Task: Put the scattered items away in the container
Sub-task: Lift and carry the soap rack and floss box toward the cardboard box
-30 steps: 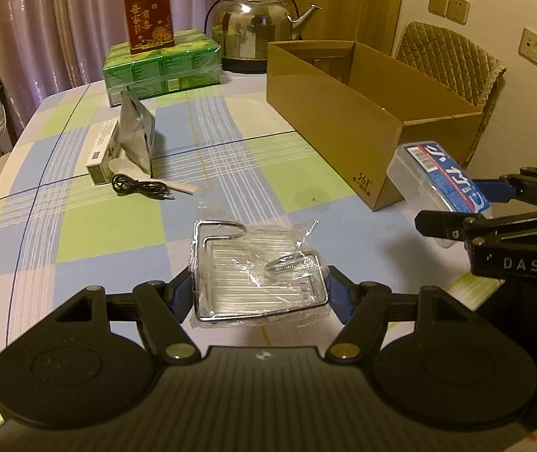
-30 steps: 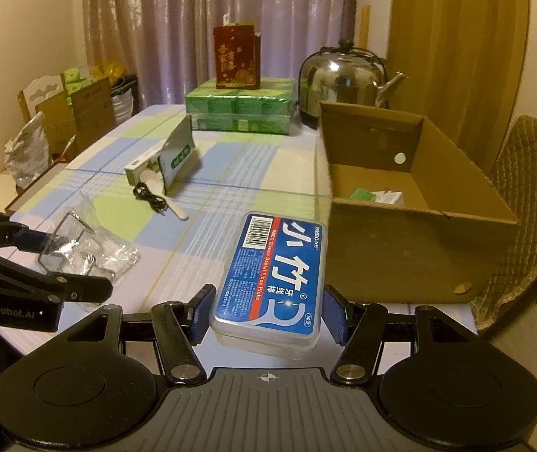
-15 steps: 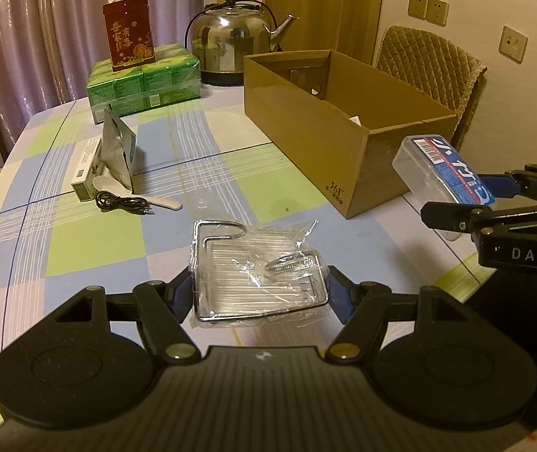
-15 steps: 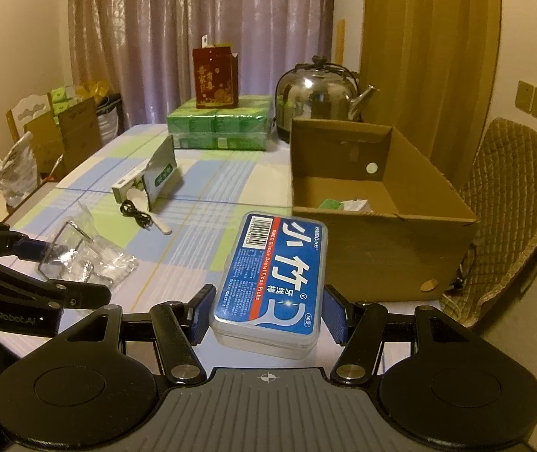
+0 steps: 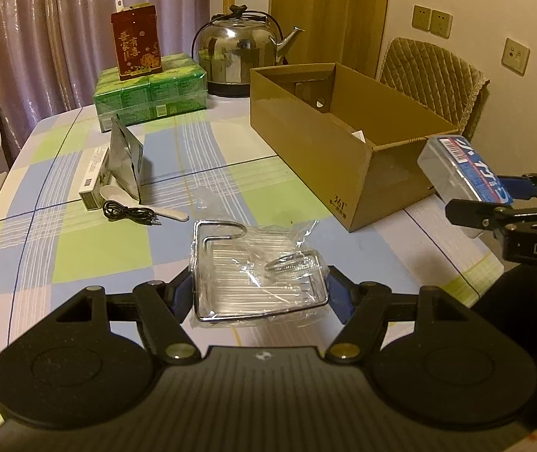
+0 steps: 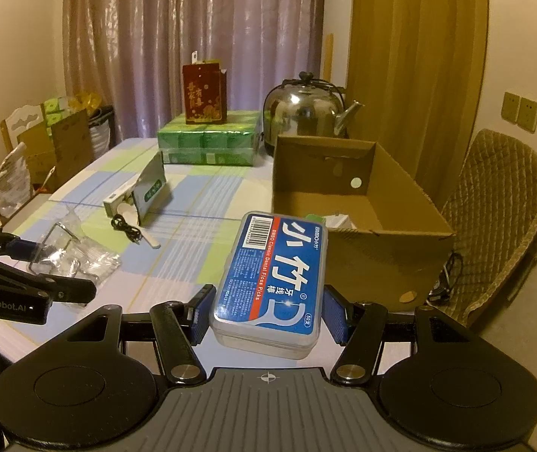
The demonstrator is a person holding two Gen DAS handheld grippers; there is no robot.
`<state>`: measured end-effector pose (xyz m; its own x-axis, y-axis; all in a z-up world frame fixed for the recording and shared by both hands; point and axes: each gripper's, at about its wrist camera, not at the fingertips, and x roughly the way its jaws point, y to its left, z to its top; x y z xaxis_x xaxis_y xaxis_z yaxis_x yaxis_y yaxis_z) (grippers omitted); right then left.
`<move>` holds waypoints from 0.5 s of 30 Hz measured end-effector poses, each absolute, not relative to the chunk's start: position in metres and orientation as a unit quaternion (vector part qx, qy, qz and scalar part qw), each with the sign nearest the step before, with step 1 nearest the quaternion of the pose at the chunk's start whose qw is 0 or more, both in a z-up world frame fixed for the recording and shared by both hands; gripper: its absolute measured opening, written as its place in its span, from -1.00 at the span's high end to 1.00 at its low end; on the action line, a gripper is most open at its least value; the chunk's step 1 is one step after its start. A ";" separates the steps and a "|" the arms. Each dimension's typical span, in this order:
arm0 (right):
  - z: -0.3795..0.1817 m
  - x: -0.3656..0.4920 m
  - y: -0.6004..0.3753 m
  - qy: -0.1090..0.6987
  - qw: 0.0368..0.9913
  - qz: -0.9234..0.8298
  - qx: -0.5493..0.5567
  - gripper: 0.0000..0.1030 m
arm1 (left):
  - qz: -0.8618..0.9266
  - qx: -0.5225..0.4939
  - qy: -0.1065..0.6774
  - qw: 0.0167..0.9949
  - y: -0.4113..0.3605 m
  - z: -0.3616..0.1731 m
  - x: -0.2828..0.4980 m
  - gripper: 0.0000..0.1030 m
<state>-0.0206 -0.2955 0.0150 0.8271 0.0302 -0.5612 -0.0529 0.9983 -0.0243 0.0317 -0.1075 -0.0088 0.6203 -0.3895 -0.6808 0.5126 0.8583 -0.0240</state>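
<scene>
Floss box point(image 6: 273, 282): "Classic Dental Floss Picks" (50); cardboard box point(image 5: 338, 158): "361".

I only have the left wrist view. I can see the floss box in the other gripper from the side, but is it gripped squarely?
Observer: Yes. In the right wrist view the right gripper has a blue pad against each long side of the floss pick box, label up.
Operator: My view cuts off the floor of the cardboard box. Anything in there?
Observer: Something small, green and white, lies at the near end of the cardboard box; the rest of the floor looks bare.
Operator: And my own load, from outside?
Observer: The left gripper holds the bagged wire rack above the tablecloth, left of the floss pick box.
</scene>
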 end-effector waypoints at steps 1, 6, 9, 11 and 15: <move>0.015 -0.021 -0.297 0.292 0.956 0.020 -0.019 -0.11 | -0.252 0.085 0.356 0.896 -0.108 -0.009 0.032 -0.28; 0.017 -0.024 -0.303 0.284 0.959 0.014 -0.014 -0.11 | -0.254 0.085 0.356 0.895 -0.110 -0.007 0.034 -0.28; 0.019 -0.021 -0.308 0.283 0.959 0.014 -0.009 -0.11 | -0.254 0.086 0.357 0.895 -0.113 -0.006 0.038 -0.28; 0.022 -0.019 -0.310 0.281 0.960 0.015 -0.006 -0.11 | -0.255 0.087 0.356 0.895 -0.115 -0.004 0.040 -0.28; 0.029 -0.017 -0.314 0.276 0.961 0.017 -0.002 -0.11 | -0.259 0.087 0.354 0.894 -0.121 0.002 0.048 -0.28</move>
